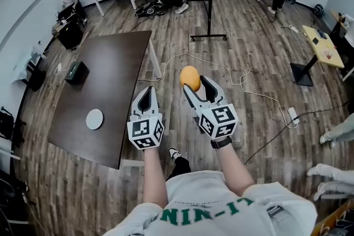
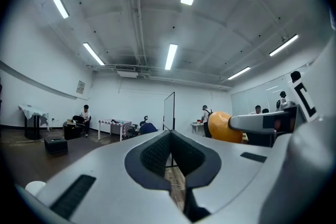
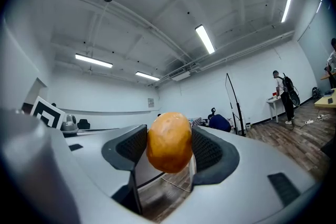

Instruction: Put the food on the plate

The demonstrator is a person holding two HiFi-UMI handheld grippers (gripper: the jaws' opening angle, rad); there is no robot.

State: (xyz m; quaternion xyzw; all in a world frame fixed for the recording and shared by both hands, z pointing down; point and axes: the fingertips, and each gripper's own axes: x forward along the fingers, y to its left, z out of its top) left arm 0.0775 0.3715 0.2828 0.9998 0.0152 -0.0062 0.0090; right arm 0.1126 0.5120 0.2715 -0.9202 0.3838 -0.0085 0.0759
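still in the air, not yet plated

the right gripper (image 3: 169, 152) clamps its jaws on the round orange food (image 3: 169, 141), held level above the floor, probably so it cannot roll out in transit; the left gripper (image 2: 170, 160) is idle, jaws together on nothing; the white plate (image 1: 94, 119) sits on the dark table (image 1: 110, 63), well apart to the left

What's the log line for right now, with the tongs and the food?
right tongs: shut on orange food | left tongs: shut, empty | plate: bare, on dark table | step: food not yet plated
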